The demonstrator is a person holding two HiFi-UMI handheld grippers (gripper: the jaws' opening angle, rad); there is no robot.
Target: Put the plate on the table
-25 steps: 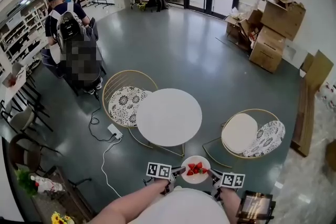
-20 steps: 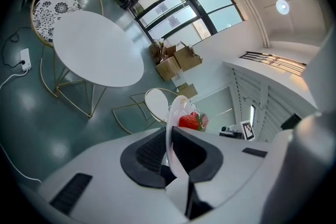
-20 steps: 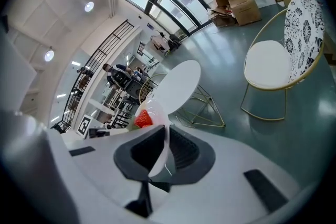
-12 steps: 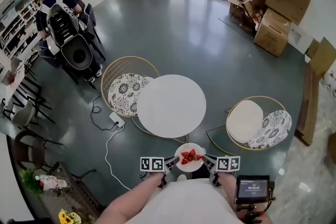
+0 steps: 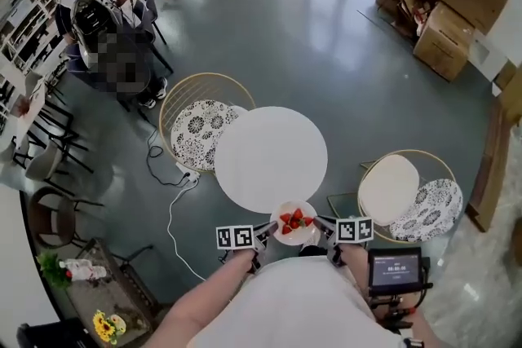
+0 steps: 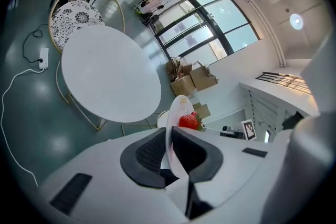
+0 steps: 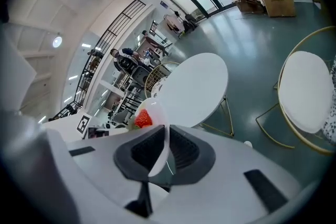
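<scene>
White plate [image 5: 298, 238] pinched by left hand-held gripper [image 5: 268, 230] and right hand-held gripper [image 5: 321, 225].

Round white table [image 5: 269, 159] standing on a glossy grey-green floor [image 5: 326, 37], cushioned wire chair [image 5: 198, 134] tucked against its left side, second chair [image 5: 405, 190] near its right, white power strip [image 5: 188, 174] and cable [image 5: 170, 218] on the floor beside the left chair, cardboard boxes [image 5: 457, 8] well apart at the far right.

Patterned-cushion chair [image 5: 198, 136], cardboard boxes [image 5: 458, 8]
</scene>
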